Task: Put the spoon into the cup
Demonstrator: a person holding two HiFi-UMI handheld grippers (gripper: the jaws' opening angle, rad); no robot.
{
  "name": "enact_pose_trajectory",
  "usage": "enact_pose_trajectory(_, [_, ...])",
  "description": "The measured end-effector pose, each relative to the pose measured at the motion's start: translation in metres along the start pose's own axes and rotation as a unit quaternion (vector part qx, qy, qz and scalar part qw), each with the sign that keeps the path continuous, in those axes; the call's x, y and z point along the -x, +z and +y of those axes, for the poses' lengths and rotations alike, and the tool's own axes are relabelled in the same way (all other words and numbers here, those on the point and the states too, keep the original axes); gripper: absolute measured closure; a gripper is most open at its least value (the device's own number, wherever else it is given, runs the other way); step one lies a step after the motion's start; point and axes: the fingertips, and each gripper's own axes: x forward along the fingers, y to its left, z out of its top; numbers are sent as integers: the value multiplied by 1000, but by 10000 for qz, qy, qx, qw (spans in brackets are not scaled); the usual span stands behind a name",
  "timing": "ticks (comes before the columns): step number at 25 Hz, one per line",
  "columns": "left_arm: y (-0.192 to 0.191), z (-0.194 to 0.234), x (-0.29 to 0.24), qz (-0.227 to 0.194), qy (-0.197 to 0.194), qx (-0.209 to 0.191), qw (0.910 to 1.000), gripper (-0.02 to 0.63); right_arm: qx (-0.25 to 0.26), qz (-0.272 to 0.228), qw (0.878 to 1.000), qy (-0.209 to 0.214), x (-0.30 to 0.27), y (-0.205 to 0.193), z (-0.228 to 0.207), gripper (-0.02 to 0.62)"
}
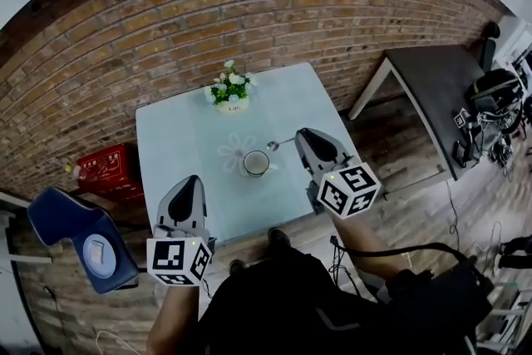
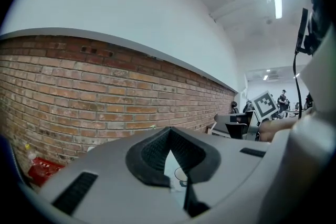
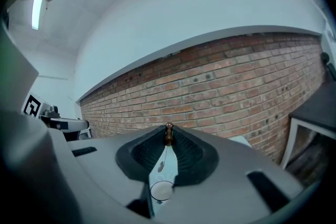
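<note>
Metal and thin, the spoon [image 3: 163, 157] is pinched at the very end of its handle by your right gripper [image 3: 168, 129]. Its jaws stand narrow and press on the small brown knob there. From the jaws the spoon's long axis runs straight ahead, with the bowl end leading, and in the right gripper view it points directly at the white cup [image 3: 161, 190], which sits lower in the same line. From the head view the spoon is in the air over the pale tabletop [image 1: 179, 133], and its bowl is near the cup's rim on your right, far side but not yet above the opening. So the cup lies forward of this gripper and a little toward your left. I judge that you should carry the bowl end over the rim and then tip it downward, because the spoon now lies closer to level than to upright. Your left gripper [image 1: 192, 181] is at the near edge of the tabletop, well apart from the cup. Its jaw tips are together with nothing between them, so the right hand is clearly the nearer one.
</note>
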Motion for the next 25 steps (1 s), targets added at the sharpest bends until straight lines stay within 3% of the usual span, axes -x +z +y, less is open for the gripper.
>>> enact_pose_trajectory(10, [-20, 8, -3, 190, 649, 161, 9976, 597, -35, 650, 9971, 394, -52, -75, -26, 543])
enact_pose_trajectory(25, [-47, 4, 1, 661, 1173, 234, 9906, 597, -286, 1284, 9866, 966, -87, -148, -32, 543])
